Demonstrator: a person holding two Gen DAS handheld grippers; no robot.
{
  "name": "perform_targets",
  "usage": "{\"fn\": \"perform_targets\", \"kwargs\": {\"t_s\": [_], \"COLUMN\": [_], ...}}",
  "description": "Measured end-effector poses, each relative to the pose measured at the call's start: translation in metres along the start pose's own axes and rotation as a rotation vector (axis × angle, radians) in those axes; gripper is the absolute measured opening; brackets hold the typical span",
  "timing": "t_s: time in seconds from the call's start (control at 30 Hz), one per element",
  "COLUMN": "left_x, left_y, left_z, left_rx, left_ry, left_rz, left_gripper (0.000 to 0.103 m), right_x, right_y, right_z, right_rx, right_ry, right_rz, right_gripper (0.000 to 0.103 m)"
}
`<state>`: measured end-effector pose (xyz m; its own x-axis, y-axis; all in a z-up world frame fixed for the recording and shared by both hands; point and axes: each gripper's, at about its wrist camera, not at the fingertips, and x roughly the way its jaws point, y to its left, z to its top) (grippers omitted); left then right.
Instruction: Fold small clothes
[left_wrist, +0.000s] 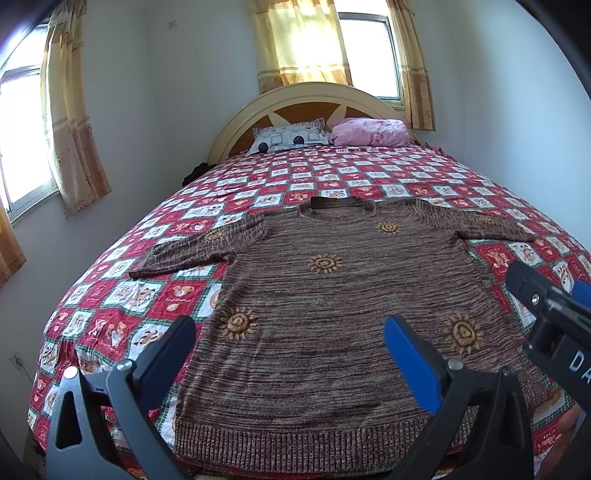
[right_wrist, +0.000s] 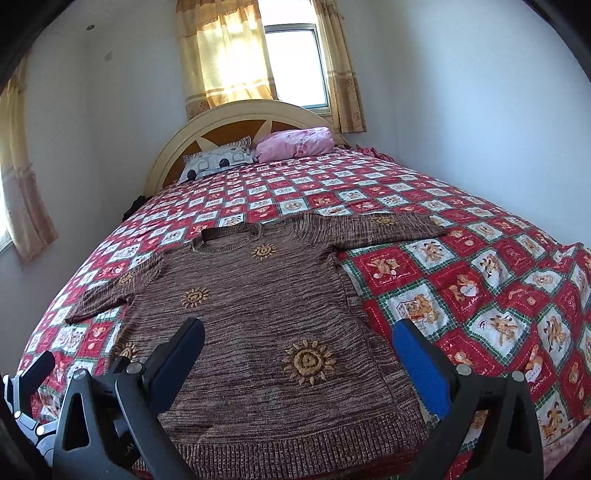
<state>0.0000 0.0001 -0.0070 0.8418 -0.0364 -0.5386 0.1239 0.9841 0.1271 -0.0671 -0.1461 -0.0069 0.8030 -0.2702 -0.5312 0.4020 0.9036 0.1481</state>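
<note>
Your left gripper (left_wrist: 290, 345) and right gripper (right_wrist: 299, 349) hover wide open and empty over the sweater (left_wrist: 332, 295) lying flat on the bed (left_wrist: 110, 317), unfolded, so next pinch a sleeve.

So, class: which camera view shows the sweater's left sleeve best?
The left wrist view: the left sleeve lies whole, cuff to shoulder, on the bedspread. The right wrist view shows the same sleeve smaller and farther toward the frame edge.
</note>
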Motion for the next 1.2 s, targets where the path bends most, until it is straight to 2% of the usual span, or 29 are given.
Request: {"fn": "perform_targets", "kwargs": {"t_s": [1.2], "left_x": [0.0063], "left_y": [-0.0042], "left_z": [-0.0037], "left_rx": [-0.012], "left_ry": [0.027], "left_rz": [-0.011], "left_gripper": [0.103], "right_x": [0.0059], "right_y": [-0.0007], "right_z": [-0.0020], "right_rx": [0.003], "right_ry": [0.026], "right_rz": [-0.002], "right_gripper": [0.102]}}
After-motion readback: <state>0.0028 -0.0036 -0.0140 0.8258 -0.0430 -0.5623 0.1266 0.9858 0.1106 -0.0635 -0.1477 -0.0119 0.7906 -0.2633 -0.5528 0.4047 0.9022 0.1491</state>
